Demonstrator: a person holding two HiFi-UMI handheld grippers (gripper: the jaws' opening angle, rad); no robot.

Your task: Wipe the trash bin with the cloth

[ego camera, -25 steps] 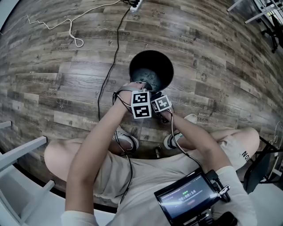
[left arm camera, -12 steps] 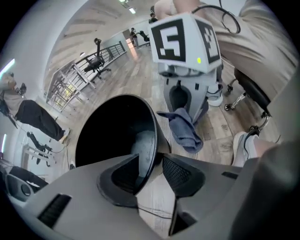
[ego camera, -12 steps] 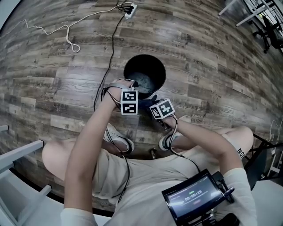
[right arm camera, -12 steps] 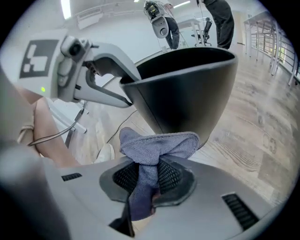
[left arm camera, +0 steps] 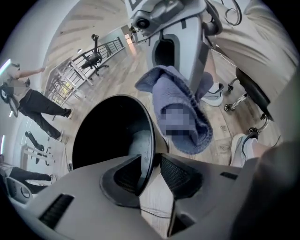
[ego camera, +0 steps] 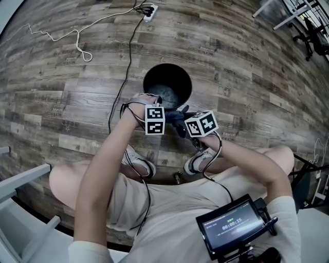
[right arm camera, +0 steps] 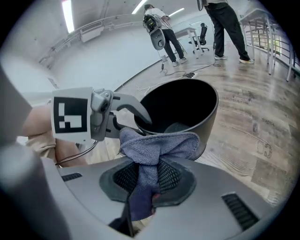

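Observation:
The black trash bin (ego camera: 167, 85) stands upright on the wood floor. My left gripper (ego camera: 158, 107) is at its near rim. In the left gripper view the bin rim (left arm camera: 149, 136) runs between the pads of that gripper (left arm camera: 151, 173); its jaws have just been closing and a thin gap still shows at the outer pad. My right gripper (ego camera: 187, 122) is raised beside the bin, shut on the blue cloth (ego camera: 177, 118). The cloth (right arm camera: 157, 145) bunches out of the right gripper's (right arm camera: 149, 176) jaws in front of the bin (right arm camera: 180, 110), and it hangs over the floor as the cloth (left arm camera: 180, 112).
Cables trail across the floor to a power strip (ego camera: 149, 7) behind the bin. The person's shoes (ego camera: 145, 165) sit close before it, and a screen device (ego camera: 234, 226) hangs at the chest. White frames stand at the left edge. People stand far off (right arm camera: 161, 30).
The right gripper has risen from low beside the bin, lifting the cloth with it. The left gripper has stayed at the bin's near rim.

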